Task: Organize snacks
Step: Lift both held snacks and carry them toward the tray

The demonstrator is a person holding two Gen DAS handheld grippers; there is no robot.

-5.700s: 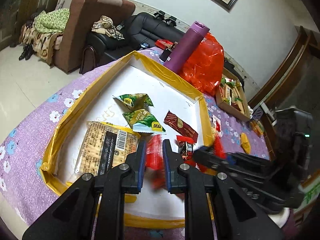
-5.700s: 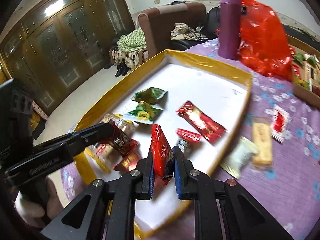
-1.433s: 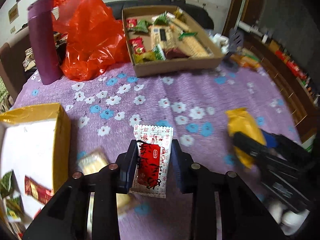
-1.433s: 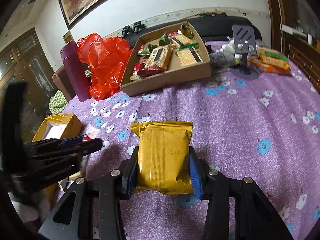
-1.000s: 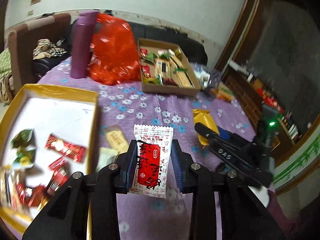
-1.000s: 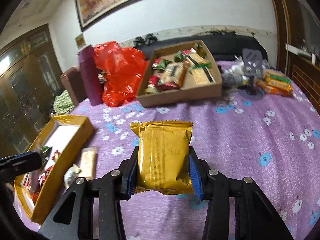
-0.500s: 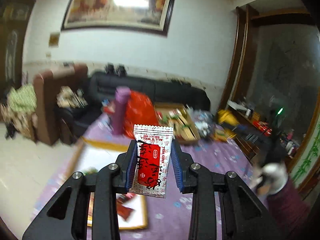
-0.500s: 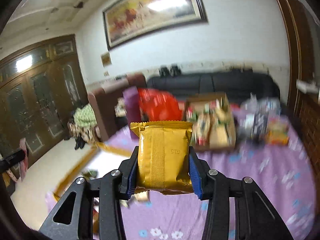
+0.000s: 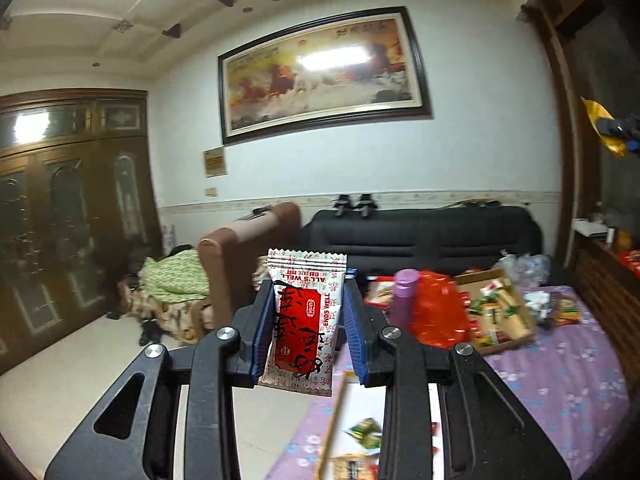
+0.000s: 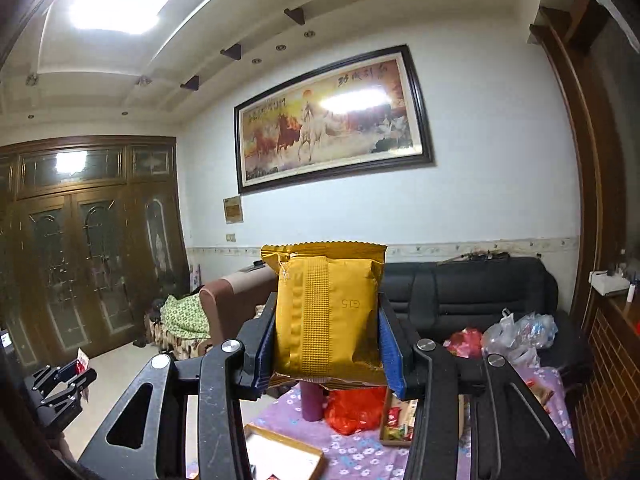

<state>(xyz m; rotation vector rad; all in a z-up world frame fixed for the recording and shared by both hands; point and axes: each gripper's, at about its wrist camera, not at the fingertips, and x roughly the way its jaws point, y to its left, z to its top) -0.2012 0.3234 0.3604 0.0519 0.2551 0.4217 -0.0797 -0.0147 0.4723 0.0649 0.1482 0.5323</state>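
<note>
My left gripper (image 9: 306, 334) is shut on a white and red snack sachet (image 9: 304, 320), held upright high above the table. My right gripper (image 10: 328, 340) is shut on a gold snack packet (image 10: 326, 312), also raised and pointing about level at the far wall. Far below in the left wrist view lie the yellow-rimmed white tray (image 9: 334, 412) with a green snack (image 9: 366, 432) in it and the cardboard box of snacks (image 9: 496, 312). The gold packet (image 9: 604, 126) shows at that view's right edge. The other gripper (image 10: 60, 384) with its sachet appears low left in the right wrist view.
A purple flowered tablecloth (image 9: 560, 380) covers the table. On it stand a purple bottle (image 9: 404, 296) and a red plastic bag (image 9: 438, 312). A black sofa (image 9: 420, 236), a brown armchair (image 9: 248, 256) and dark wooden doors (image 10: 92, 272) lie beyond.
Both grippers have risen well above the table and tipped up toward level, each keeping its packet. The table, close below a second ago, now sits far down in both views.
</note>
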